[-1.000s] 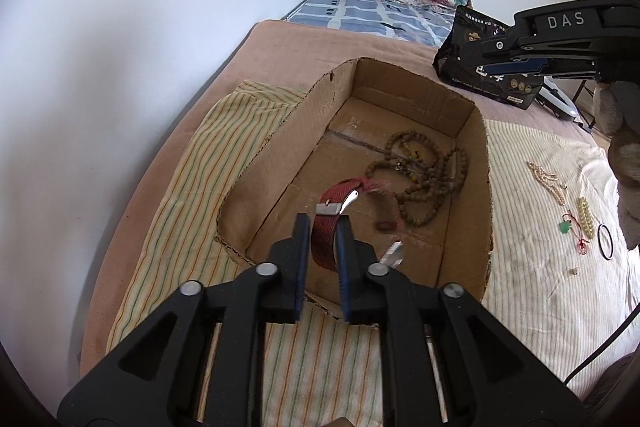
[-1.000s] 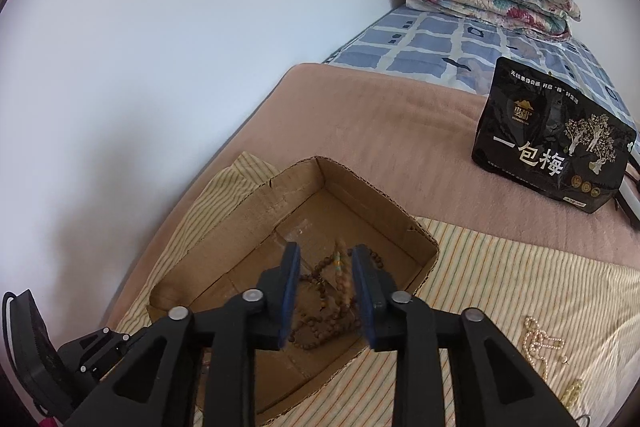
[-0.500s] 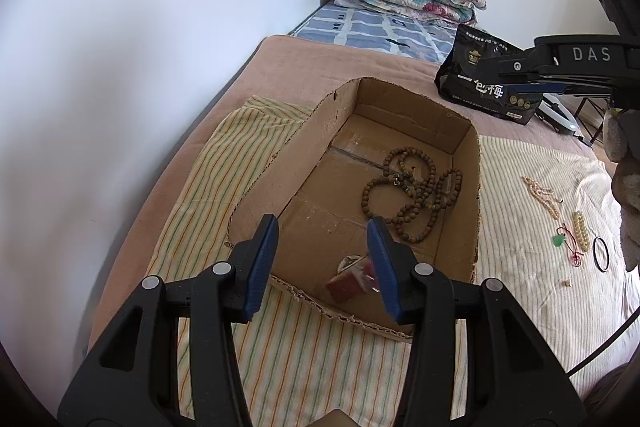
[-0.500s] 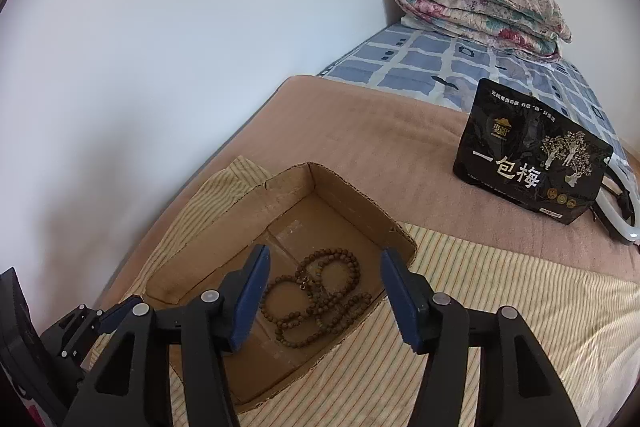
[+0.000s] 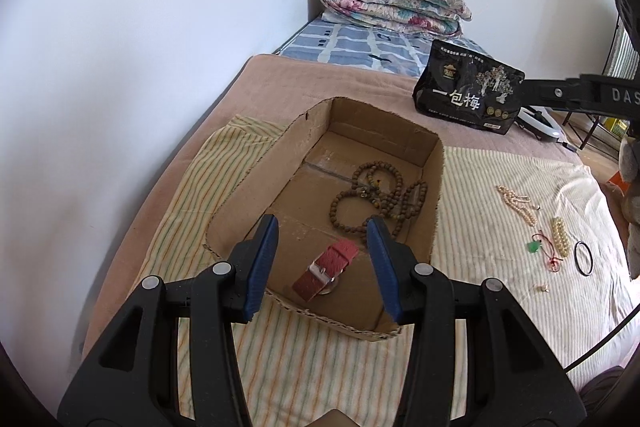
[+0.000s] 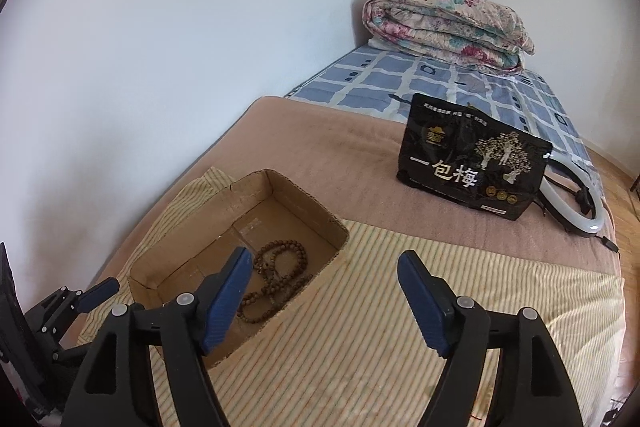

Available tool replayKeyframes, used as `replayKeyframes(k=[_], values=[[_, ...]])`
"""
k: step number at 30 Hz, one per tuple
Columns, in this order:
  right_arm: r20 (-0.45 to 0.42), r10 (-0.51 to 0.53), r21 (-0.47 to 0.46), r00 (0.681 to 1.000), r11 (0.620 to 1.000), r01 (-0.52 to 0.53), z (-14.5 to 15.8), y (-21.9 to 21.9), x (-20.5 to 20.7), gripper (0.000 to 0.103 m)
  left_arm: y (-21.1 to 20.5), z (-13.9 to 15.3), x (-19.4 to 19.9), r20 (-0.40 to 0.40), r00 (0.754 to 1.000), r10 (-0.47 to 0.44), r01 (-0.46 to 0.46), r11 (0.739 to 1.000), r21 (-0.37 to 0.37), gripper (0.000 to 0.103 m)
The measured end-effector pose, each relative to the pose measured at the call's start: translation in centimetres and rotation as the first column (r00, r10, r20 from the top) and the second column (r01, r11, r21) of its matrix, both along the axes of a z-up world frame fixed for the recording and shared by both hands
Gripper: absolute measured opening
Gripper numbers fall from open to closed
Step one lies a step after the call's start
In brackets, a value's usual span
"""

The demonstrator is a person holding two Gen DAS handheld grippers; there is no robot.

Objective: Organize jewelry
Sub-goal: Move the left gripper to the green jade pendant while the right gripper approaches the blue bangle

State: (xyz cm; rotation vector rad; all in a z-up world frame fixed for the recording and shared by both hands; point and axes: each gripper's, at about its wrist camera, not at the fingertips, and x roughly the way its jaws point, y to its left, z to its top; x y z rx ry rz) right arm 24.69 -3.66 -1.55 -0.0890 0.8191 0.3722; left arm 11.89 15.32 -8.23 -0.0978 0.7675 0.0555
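A shallow cardboard box [image 5: 438, 187] lies on a striped cloth [image 5: 500, 163] on the bed. Inside it rest a brown bead necklace [image 5: 380, 197] and a red watch strap [image 5: 326, 269] near the front wall. My left gripper [image 5: 322, 247] hangs open above the strap, nothing between its blue pads. My right gripper [image 6: 326, 281] hovers over the box's right rim and the cloth; its jaws are opening and hold nothing. The beads [image 6: 276, 277] show in that view too. On the cloth to the right lie a pearl string [image 5: 518, 205], a pearl clip [image 5: 560, 237], a green pendant on red cord [image 5: 538, 247] and a black ring [image 5: 583, 258].
A black snack bag [image 6: 472, 167] stands on the brown blanket behind the box, a white ring light [image 6: 576, 203] beside it. A folded floral quilt [image 6: 444, 23] lies at the far end. A white wall [image 5: 140, 67] runs close along the left of the bed.
The left gripper opened and let the red watch strap drop into the box, then rose. The right gripper released the bead necklace into the box, widened and shifted right over the cloth.
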Motion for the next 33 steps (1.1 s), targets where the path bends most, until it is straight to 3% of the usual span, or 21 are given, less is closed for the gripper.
replayKeyframes(k=[17, 27, 33], values=[[0.11, -0.123, -0.095, 0.986, 0.986, 0.134, 2.0, -12.4, -5.5, 0.09, -6.8, 0.8, -0.5, 0.0, 0.993, -0.116, 0.116, 0.993, -0.013, 0.047], [0.12, -0.202, -0.159, 0.972, 0.963, 0.219, -0.1, -19.9, -9.6, 0.091, -12.3, 0.2, -0.1, -0.026, 0.972, -0.234, 0.234, 0.972, -0.017, 0.047], [0.088, -0.245, -0.17, 0.966, 0.951, 0.257, -2.3, -23.4, -10.9, 0.091, -16.1, -0.7, 0.8, -0.051, 0.944, -0.327, 0.327, 0.945, -0.003, 0.047]])
